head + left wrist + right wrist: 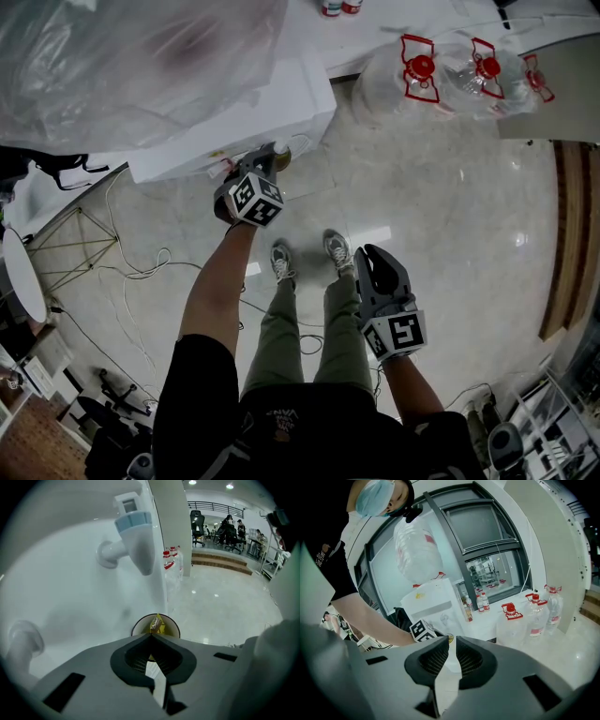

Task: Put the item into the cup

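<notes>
Left hand-held gripper (153,636) clamps the rim of a cup (173,629) holding a crinkled yellow sachet (157,625)

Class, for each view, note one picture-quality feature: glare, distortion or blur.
Head view: ceiling lights glare off the glossy floor. Left gripper view: fisheye bending curves the white dispenser's tap, the corners go black, and the cup is sharp. Right gripper view: barrel distortion bows the window frame, while the bottles are clear.

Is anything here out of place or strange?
Loose cables sprawl over the floor beside the person's shoes, which looks untidy. The yellow packet sits inside the cup held by the left tool, as expected.
</notes>
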